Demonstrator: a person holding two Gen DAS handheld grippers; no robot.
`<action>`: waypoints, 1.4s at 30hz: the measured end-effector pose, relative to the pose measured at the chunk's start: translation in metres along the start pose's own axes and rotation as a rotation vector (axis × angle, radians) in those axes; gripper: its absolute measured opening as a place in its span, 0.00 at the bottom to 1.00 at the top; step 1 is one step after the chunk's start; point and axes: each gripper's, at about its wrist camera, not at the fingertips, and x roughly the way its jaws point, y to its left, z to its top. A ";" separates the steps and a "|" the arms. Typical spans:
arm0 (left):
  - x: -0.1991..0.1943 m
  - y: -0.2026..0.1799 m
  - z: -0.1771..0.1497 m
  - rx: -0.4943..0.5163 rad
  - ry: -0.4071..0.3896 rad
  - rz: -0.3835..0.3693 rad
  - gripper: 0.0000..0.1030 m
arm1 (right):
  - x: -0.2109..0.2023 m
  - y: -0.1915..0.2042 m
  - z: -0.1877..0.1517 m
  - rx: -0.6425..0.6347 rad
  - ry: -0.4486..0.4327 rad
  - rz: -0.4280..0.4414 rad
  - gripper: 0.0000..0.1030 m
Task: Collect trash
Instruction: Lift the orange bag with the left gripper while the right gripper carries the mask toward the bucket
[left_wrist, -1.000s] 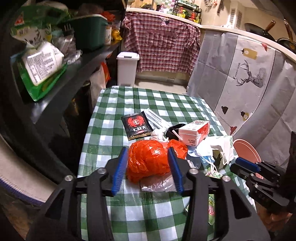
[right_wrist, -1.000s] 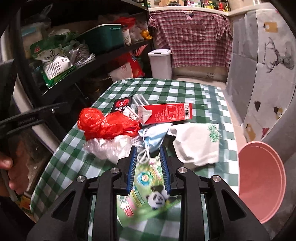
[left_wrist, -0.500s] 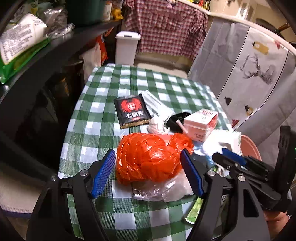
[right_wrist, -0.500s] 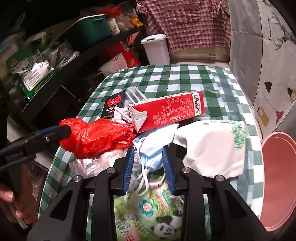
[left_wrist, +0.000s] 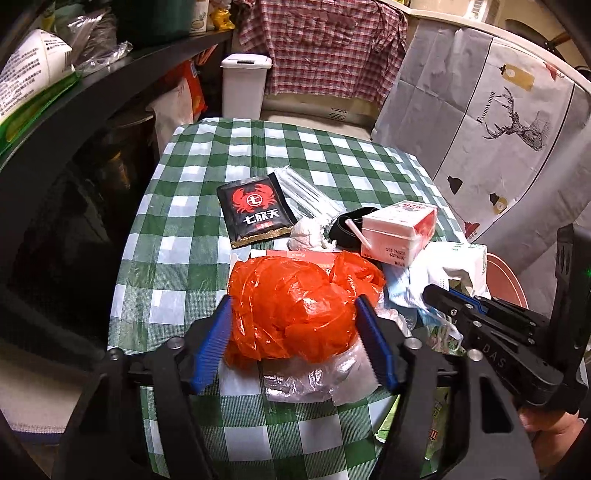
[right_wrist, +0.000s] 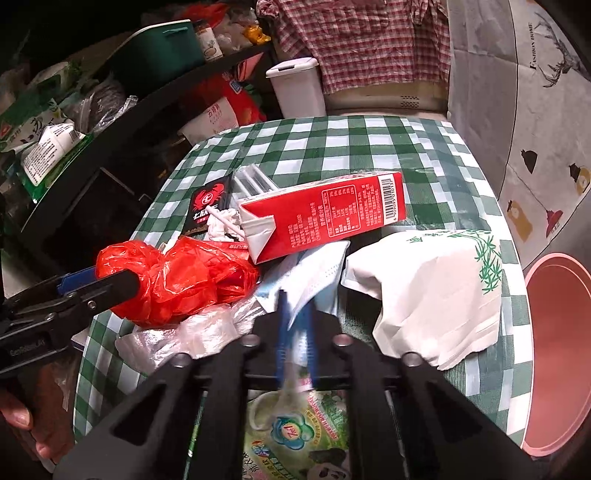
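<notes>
A pile of trash lies on the green checked table (left_wrist: 184, 229). My left gripper (left_wrist: 295, 325) is open, its blue pads on either side of a crumpled red plastic bag (left_wrist: 291, 306), touching or nearly so; the bag also shows in the right wrist view (right_wrist: 184, 277). My right gripper (right_wrist: 295, 325) is shut on a light blue face mask (right_wrist: 314, 273). It shows in the left wrist view (left_wrist: 439, 299) too. Nearby lie a red milk carton (right_wrist: 325, 214) with a straw, a white paper bag (right_wrist: 436, 288), a clear plastic bag (left_wrist: 314, 376) and a black crab packet (left_wrist: 255, 210).
A pink bin (right_wrist: 554, 332) stands off the table's right edge. A white lidded bin (left_wrist: 243, 85) stands beyond the far end. Dark shelves (left_wrist: 92, 92) full of packets run along the left. A green panda wrapper (right_wrist: 295, 435) lies under my right gripper.
My right gripper closed on the face mask after moving forward onto it. My left gripper narrowed around the red bag, having opened wider half a second ago.
</notes>
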 end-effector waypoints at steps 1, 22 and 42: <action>-0.003 0.000 0.000 0.005 -0.007 0.008 0.58 | -0.003 0.002 0.000 -0.009 -0.002 -0.002 0.02; -0.091 -0.011 -0.012 -0.023 -0.162 0.048 0.54 | -0.116 0.022 -0.021 -0.113 -0.155 0.046 0.02; -0.104 -0.071 -0.010 0.012 -0.220 0.019 0.54 | -0.171 -0.023 -0.017 -0.098 -0.258 -0.015 0.02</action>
